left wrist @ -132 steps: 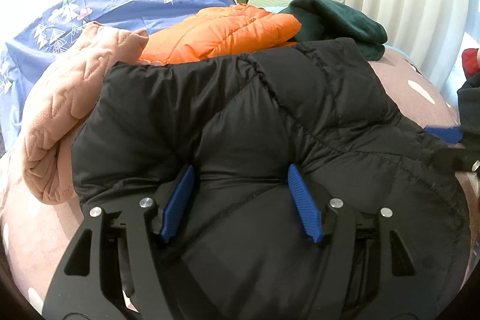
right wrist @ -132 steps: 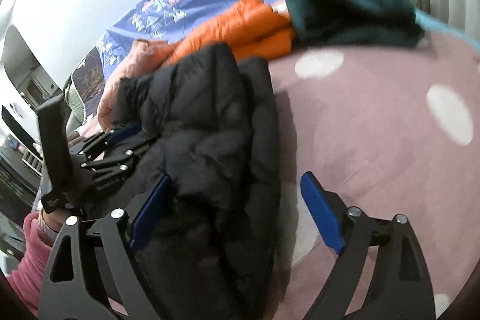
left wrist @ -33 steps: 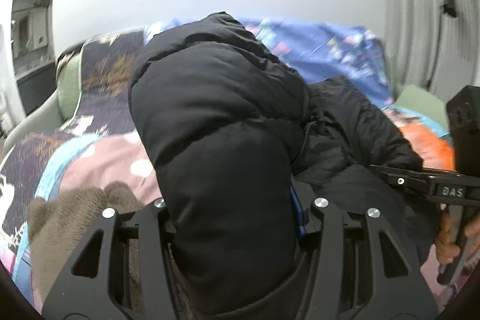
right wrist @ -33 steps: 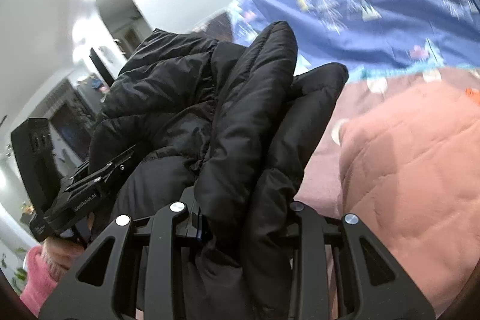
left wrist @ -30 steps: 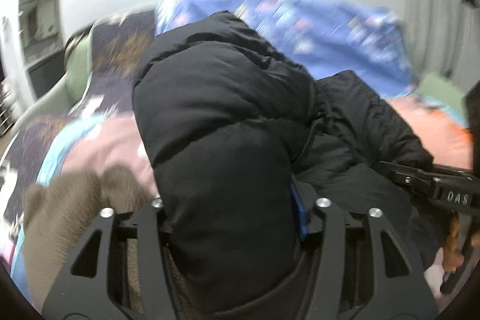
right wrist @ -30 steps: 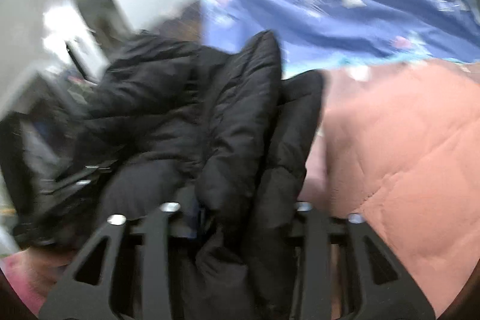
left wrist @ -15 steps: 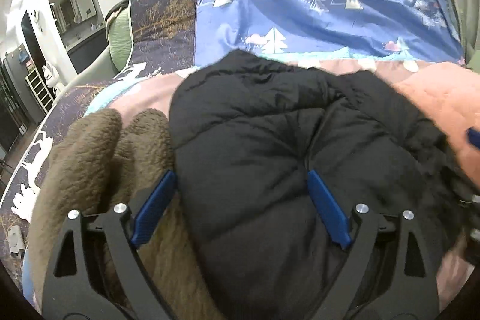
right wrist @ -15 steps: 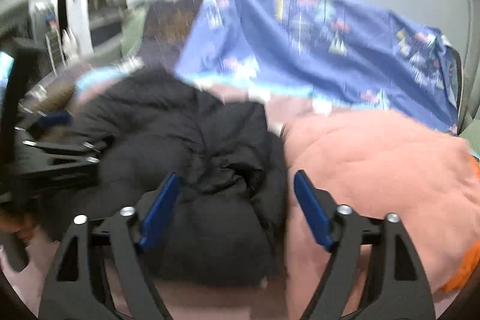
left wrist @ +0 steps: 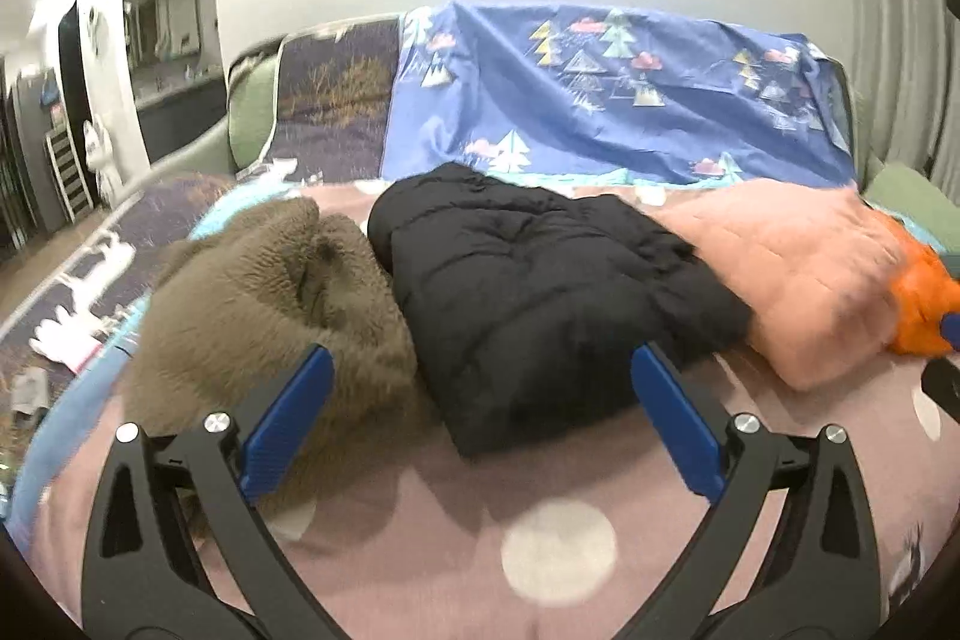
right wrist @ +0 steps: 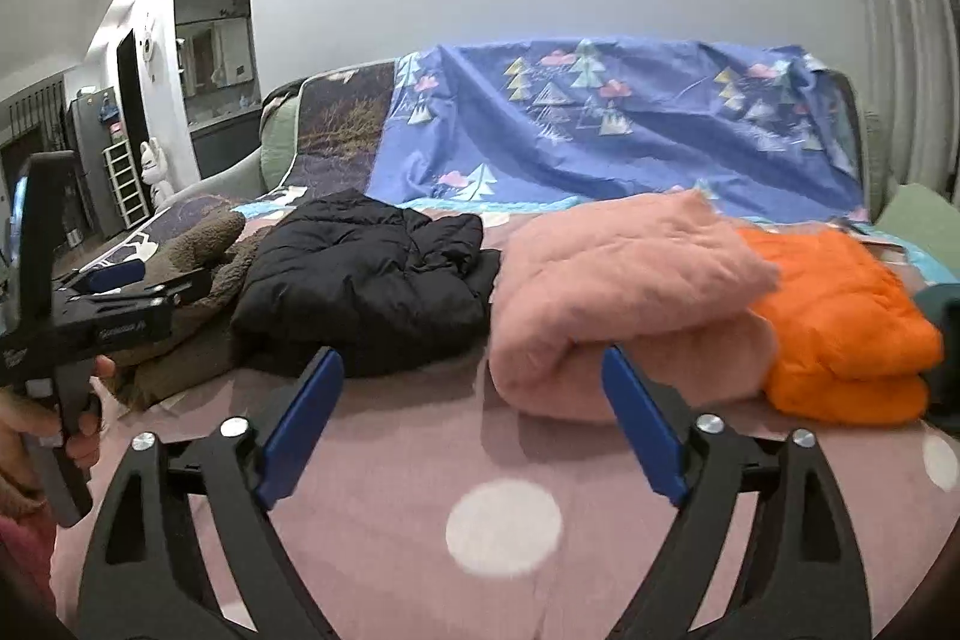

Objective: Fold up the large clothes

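- Black quilted jacket [left wrist: 540, 292], folded into a compact bundle, lay on the bed [left wrist: 420, 508] between the brown fleece garment [left wrist: 270, 292] and the pink quilted garment [left wrist: 798, 268]; it touched the fleece on one side and lay just beside the pink bundle on the other, apparently so that folded items formed one row along the backrest.
- Orange padded jacket [right wrist: 840, 328] rested against the far side of the pink garment, extending that row; a dark green item was only partly visible at the frame edge.
- Left claw [left wrist: 480, 412] stood wide, its blue pads either side of the jacket's near edge in the view but touching no cloth, and held nothing.
- Right claw [right wrist: 474, 412] was likewise spread wide and empty, poised above the bare pink spotted sheet, near the gap between black and pink bundles.
- Blue patterned sheet [right wrist: 600, 130] draped the backrest behind the row.
- Judged from this layout, the black jacket's fold appeared complete, both claws being free of it.
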Action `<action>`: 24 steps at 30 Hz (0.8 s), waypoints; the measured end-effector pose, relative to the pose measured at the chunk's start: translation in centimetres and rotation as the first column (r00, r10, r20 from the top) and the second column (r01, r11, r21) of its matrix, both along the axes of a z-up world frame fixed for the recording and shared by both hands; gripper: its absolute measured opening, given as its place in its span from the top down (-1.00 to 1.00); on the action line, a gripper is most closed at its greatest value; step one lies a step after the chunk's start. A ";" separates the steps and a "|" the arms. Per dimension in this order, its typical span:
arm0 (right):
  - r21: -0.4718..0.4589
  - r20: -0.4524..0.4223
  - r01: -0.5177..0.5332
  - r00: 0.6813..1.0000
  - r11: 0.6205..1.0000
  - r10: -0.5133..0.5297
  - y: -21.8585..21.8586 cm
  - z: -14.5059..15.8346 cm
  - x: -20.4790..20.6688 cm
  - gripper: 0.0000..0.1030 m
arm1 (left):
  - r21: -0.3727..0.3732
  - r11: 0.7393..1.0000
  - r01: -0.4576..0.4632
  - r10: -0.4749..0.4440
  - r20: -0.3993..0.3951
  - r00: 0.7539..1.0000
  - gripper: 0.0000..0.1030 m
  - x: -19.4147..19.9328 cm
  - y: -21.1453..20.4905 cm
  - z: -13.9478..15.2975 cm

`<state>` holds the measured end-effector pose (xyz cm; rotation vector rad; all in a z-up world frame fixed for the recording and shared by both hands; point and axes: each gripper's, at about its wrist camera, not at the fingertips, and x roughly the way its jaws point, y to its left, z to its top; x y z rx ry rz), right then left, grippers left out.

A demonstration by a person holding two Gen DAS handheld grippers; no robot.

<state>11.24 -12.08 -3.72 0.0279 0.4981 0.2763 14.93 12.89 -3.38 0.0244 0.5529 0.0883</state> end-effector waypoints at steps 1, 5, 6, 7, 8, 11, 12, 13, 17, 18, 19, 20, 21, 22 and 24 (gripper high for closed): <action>0.006 0.006 0.005 1.000 1.000 -0.005 -0.1 0.4 -1.2 -0.81 | 0.017 1.000 0.020 -0.020 0.015 1.000 -0.96 -1.6 -1.0 0.6; 0.010 0.033 0.023 0.999 1.000 -0.023 -0.6 1.7 -4.9 -0.91 | 0.023 0.995 0.099 -0.100 0.054 0.994 -0.96 -6.6 -4.0 2.3; 0.002 0.046 0.036 0.998 0.999 -0.036 -0.7 2.1 -6.2 -0.93 | 0.026 0.993 0.112 -0.113 0.064 0.992 -0.96 -7.9 -4.8 2.7; -0.004 0.053 0.048 0.997 0.999 -0.048 -0.9 2.4 -6.9 -0.94 | 0.030 0.993 0.117 -0.118 0.070 0.991 -0.96 -8.7 -5.3 3.0; -0.013 0.061 0.065 0.996 0.998 -0.065 -1.0 2.6 -7.8 -0.97 | 0.036 0.992 0.117 -0.119 0.079 0.990 -0.96 -9.8 -6.0 3.3; -0.031 0.077 0.121 0.990 0.992 -0.119 -1.8 3.2 -10.0 -0.97 | 0.058 0.993 0.107 -0.113 0.113 0.987 -0.96 -12.4 -7.5 4.0; -0.036 0.076 0.136 0.988 0.990 -0.133 -2.0 3.3 -10.6 -0.97 | 0.065 0.992 0.108 -0.115 0.120 0.986 -0.96 -13.2 -8.0 4.0; -0.043 0.069 0.152 0.986 0.987 -0.149 -2.3 3.3 -11.3 -0.97 | 0.072 0.991 0.112 -0.120 0.126 0.985 -0.96 -13.9 -8.3 4.0; -0.056 0.042 0.189 0.982 0.980 -0.187 -3.1 2.9 -12.9 -0.97 | 0.078 0.988 0.135 -0.144 0.127 0.981 -0.96 -16.3 -9.6 3.5; -0.058 0.039 0.196 0.980 0.979 -0.194 -3.3 2.9 -13.1 -0.97 | 0.072 0.988 0.135 -0.143 0.126 0.982 -0.96 -16.7 -9.7 3.4; -0.060 0.035 0.210 0.978 0.976 -0.208 -3.5 2.8 -13.5 -0.97 | 0.064 0.988 0.137 -0.144 0.122 0.982 -0.96 -17.3 -9.8 3.1; -0.062 0.032 0.220 0.975 0.974 -0.218 -3.6 2.7 -13.7 -0.97 | 0.060 0.989 0.139 -0.145 0.118 0.982 -0.96 -17.5 -9.9 3.0; -0.062 0.025 0.231 0.973 0.971 -0.230 -3.8 2.6 -14.0 -0.97 | 0.057 0.988 0.142 -0.148 0.113 0.983 -0.96 -17.8 -10.0 2.8; -0.062 0.019 0.239 0.971 0.969 -0.238 -3.9 2.5 -14.1 -0.97 | 0.055 0.988 0.147 -0.152 0.104 0.983 -0.96 -18.0 -10.2 2.5; -0.059 0.007 0.250 0.968 0.966 -0.250 -4.0 2.3 -14.2 -0.97 | 0.059 0.987 0.151 -0.156 0.087 0.984 -0.96 -18.2 -10.4 2.0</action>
